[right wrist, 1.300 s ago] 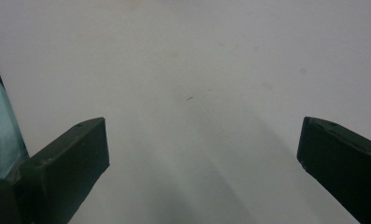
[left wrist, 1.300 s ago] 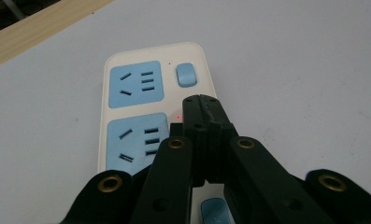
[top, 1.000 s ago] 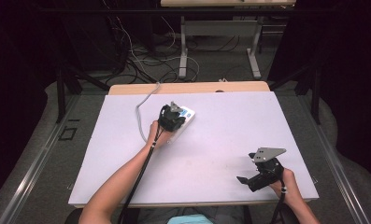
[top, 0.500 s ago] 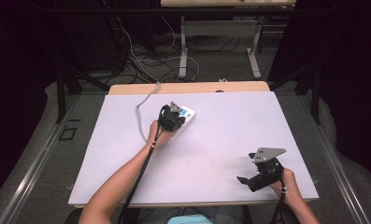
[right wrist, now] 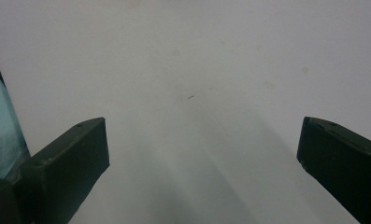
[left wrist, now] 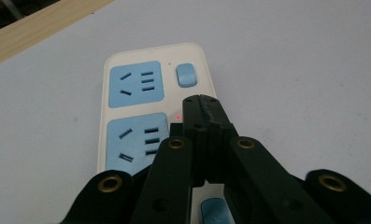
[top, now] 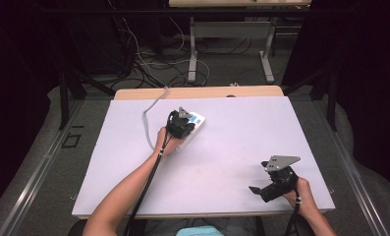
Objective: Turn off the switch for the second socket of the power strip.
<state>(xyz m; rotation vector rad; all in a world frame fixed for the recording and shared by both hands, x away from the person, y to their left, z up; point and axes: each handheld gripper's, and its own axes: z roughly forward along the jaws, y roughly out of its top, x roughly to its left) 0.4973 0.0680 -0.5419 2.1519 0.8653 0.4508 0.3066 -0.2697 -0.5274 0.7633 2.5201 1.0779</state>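
Observation:
A white power strip (top: 196, 119) with blue sockets lies on the white table top (top: 241, 132), left of centre at the back. My left gripper (top: 182, 126) is over its near end. In the left gripper view the jaws are pressed together with nothing between them, and the left gripper (left wrist: 202, 100) has its tips over the strip (left wrist: 136, 108), just below the blue switch button (left wrist: 186, 74). A small red light (left wrist: 178, 116) glows beside the jaws. My right gripper (top: 265, 189) rests near the front right edge. The right gripper (right wrist: 202, 140) is open wide over bare table.
The strip's grey cable (top: 147, 118) curls off the table's back left. A wooden strip (top: 197, 92) runs along the far edge. Behind the table are metal desk legs (top: 193, 54) and tangled floor cables (top: 148, 59). Light blue clothing (right wrist: 1, 130) shows beside the right gripper.

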